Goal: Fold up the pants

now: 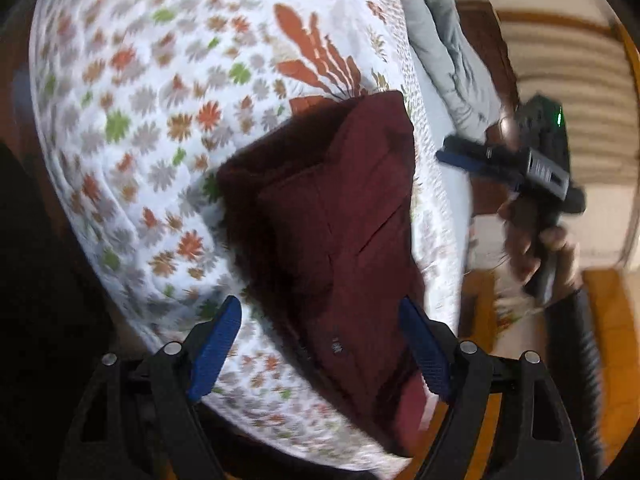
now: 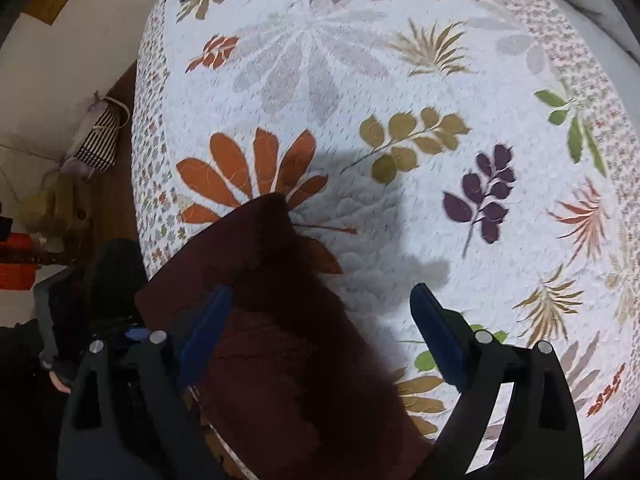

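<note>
Folded maroon pants (image 1: 332,216) laid on a leaf-printed quilt (image 1: 160,120), left gripper (image 1: 320,344) and right gripper (image 2: 320,336) both spread wide above them, nothing clasped.

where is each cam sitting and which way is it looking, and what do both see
Left wrist: on the left gripper, angled down along its open blue fingers at the maroon pants on the leaf-print quilt; the right gripper and the hand gripping it show at right.
Right wrist: on the right gripper, looking steeply down at the quilt, pants at lower left; open fingers only, nothing between them.
Shared: pants and quilt.
</note>
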A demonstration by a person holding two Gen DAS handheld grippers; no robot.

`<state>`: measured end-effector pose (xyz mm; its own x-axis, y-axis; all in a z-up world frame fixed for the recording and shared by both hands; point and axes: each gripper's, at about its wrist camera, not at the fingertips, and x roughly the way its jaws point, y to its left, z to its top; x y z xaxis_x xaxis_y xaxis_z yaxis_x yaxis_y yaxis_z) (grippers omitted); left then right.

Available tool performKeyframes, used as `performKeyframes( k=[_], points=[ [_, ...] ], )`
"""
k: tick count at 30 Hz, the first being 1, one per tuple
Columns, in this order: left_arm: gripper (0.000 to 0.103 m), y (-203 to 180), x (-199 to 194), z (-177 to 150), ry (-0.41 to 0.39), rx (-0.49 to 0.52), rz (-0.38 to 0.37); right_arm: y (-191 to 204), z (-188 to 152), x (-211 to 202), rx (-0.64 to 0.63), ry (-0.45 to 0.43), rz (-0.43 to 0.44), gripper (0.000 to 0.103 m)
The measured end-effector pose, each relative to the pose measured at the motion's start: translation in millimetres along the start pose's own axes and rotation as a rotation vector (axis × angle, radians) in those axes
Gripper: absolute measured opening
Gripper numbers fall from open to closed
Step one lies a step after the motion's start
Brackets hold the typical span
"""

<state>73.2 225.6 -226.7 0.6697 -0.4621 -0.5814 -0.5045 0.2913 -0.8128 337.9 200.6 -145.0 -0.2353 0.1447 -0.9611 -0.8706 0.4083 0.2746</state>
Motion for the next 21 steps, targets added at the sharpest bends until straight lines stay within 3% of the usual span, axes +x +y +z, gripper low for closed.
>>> performKeyframes(
  k=[3,8,14,21],
  points=[
    [0.082,5,4,10,-0.010,-0.038,-0.065,1,-1,4,-0.014,0.011,0.019,0.090],
    [0.083,22,9,34,-0.020,-0.130,-0.030,-1,-4,7,-0.023,0.029,0.050,0.090],
    [0.084,14,20,20,-0.004,-0.070,-0.024,-8,0,14,-0.030,0.049,0.116,0.091],
    [0.084,28,12,20,-0.028,-0.148,-0.085,2,22,33,-0.098,0.094,0.219,0.091]
  ],
)
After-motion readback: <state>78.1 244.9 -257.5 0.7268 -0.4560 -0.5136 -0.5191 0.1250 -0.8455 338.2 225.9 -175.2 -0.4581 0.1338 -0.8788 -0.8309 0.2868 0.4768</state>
